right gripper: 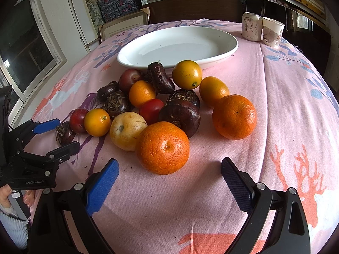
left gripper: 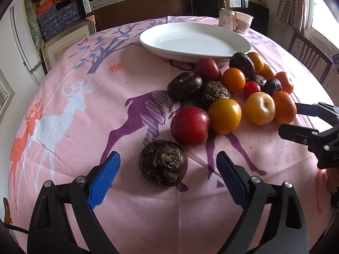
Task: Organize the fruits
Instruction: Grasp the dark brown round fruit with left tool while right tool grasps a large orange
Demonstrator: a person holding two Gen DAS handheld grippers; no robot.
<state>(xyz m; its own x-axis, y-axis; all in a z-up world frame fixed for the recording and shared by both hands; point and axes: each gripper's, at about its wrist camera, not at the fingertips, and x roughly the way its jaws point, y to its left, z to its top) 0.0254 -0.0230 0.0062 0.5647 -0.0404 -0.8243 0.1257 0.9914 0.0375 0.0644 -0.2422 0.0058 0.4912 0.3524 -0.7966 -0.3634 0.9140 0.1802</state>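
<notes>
A pile of fruit lies on the pink deer-print tablecloth: several dark water chestnuts, red plums, yellow fruits and orange tangerines. My left gripper (left gripper: 168,160) is open, with one dark water chestnut (left gripper: 163,162) on the cloth between its blue pads. It also shows in the right wrist view (right gripper: 56,134), beside that chestnut (right gripper: 64,132). My right gripper (right gripper: 169,167) is open, just in front of a large tangerine (right gripper: 162,147). It shows in the left wrist view (left gripper: 289,118) next to a tangerine (left gripper: 284,107). An empty white oval plate (left gripper: 195,40) (right gripper: 178,46) sits behind the pile.
A drink can (right gripper: 251,27) and a paper cup (right gripper: 273,31) stand at the far right of the table, behind the plate. Shelves with boxes line the back wall. A wooden chair (left gripper: 309,57) stands at the right. A window is on the left in the right wrist view.
</notes>
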